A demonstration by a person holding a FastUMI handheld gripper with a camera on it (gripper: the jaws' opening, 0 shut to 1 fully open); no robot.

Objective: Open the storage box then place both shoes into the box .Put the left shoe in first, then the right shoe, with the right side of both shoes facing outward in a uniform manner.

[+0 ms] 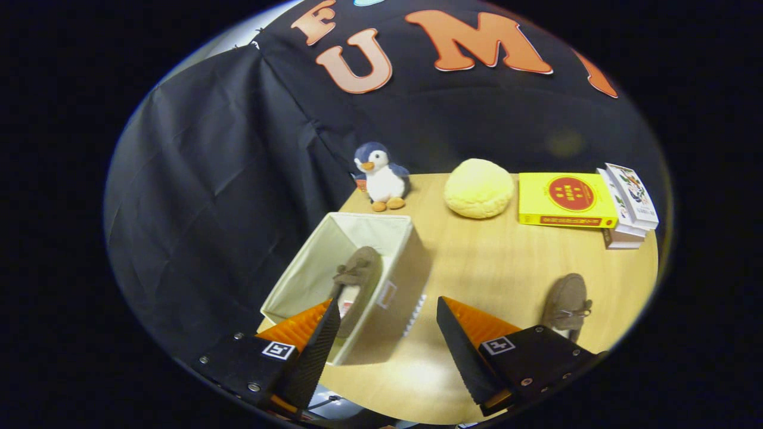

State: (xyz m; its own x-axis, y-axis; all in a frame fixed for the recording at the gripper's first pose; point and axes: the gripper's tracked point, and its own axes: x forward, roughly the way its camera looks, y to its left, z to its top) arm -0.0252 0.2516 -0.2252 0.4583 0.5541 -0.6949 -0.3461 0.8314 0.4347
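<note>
From the camera riding on my tool (pixel 387 333), the two fingers sit at the bottom of the frame spread wide apart, gripping nothing. Just ahead of the left finger, lower left of centre, stands the open cream fabric storage box (pixel 310 262) on the round pale wooden bench (pixel 477 268). One brown suede moccasin (pixel 357 274) already lies inside it, against the wall nearer the fingers. The second brown suede moccasin (pixel 565 304) rests on the bench at lower right, just beyond the right finger, apart from the box.

My judgement is that the first shoe is placed and the second is not yet picked up. What could go wrong: if I pinch the loose shoe off-centre it may twist in the tool and land facing the other way. Lowering it carelessly could also knock the soft box wall or shove the box off the bench edge, which it sits close to.

Counting: two shoes, one box, one blue-and-white plush penguin (pixel 381 179) at upper centre, one yellow round cushion (pixel 478 187) beside it, one yellow book (pixel 563 199), and a small stack of books (pixel 629 205) at upper right, whose number I cannot tell.
</note>
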